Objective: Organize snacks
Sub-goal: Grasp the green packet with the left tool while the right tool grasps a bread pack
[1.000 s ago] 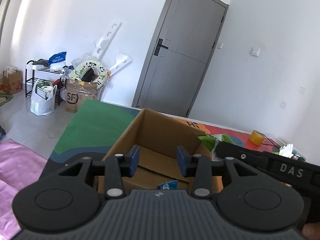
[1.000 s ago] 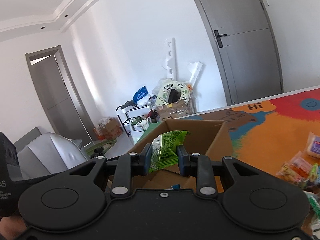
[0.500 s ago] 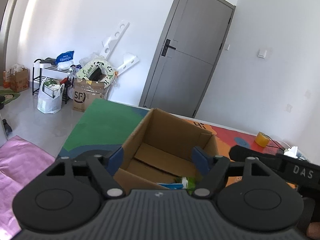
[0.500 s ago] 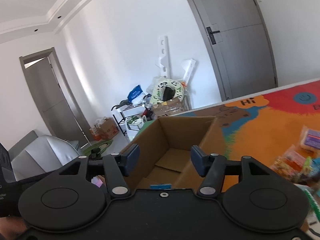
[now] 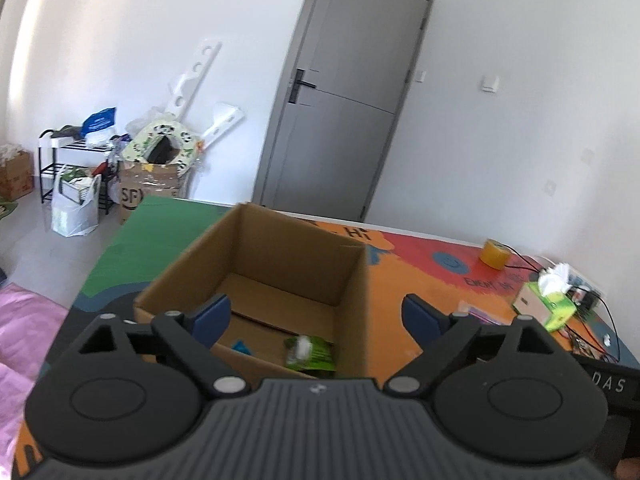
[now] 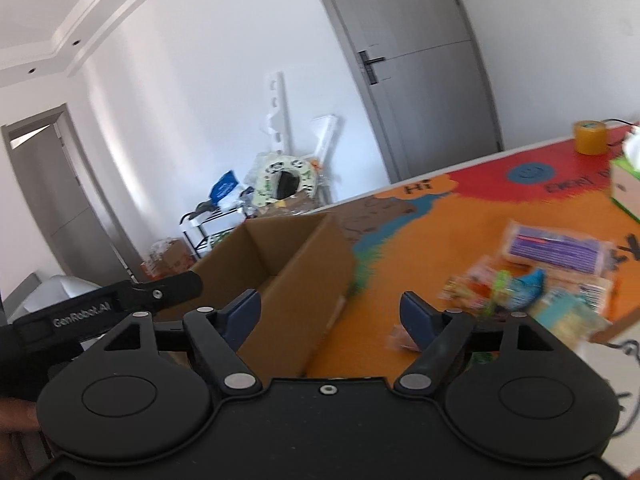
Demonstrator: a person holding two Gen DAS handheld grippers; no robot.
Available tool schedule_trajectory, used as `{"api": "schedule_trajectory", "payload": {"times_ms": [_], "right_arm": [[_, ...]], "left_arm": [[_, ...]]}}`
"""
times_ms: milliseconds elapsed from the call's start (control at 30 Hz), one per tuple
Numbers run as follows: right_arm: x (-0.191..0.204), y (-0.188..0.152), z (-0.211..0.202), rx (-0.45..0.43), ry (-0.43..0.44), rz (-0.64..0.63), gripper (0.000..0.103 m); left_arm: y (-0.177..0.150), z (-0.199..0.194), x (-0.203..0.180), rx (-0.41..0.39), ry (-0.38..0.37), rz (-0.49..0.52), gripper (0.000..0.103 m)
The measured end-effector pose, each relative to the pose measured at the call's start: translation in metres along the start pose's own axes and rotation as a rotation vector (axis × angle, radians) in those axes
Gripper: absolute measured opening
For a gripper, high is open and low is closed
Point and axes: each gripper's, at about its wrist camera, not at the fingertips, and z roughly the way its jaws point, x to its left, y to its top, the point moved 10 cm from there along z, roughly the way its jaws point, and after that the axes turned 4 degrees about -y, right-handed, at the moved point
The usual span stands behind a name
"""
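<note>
An open cardboard box (image 5: pixel 352 280) stands on the colourful mat; it also shows in the right wrist view (image 6: pixel 320 256). Inside it lie a green snack packet (image 5: pixel 310 354) and a blue one (image 5: pixel 241 347). My left gripper (image 5: pixel 316 316) is open and empty, just above the box's near edge. My right gripper (image 6: pixel 331 314) is open and empty, over the box's right side. A pile of loose snack packets (image 6: pixel 532 288) lies on the mat to the right, with a purple packet (image 6: pixel 556 248) behind it.
A green tissue box (image 5: pixel 548 304) and a yellow tape roll (image 5: pixel 494 254) sit at the table's far right, with cables. The table's left edge drops to the floor, where boxes, bags and a rack (image 5: pixel 72 160) stand by the wall.
My right gripper opened and let the green packet fall into the box, then swung right towards the snack pile. My left gripper opened wide and shifted right.
</note>
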Motion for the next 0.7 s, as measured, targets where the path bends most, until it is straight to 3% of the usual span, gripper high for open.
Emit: {"api": "schedule_trajectory", "payload": {"times_ms": [700], "right_arm": [[-0.105, -0.017, -0.043, -0.026, -0.143, 0.128, 0.081]], "left_arm": [[-0.033, 0.02, -0.095, 0.064, -0.172, 0.108, 0.093]]}}
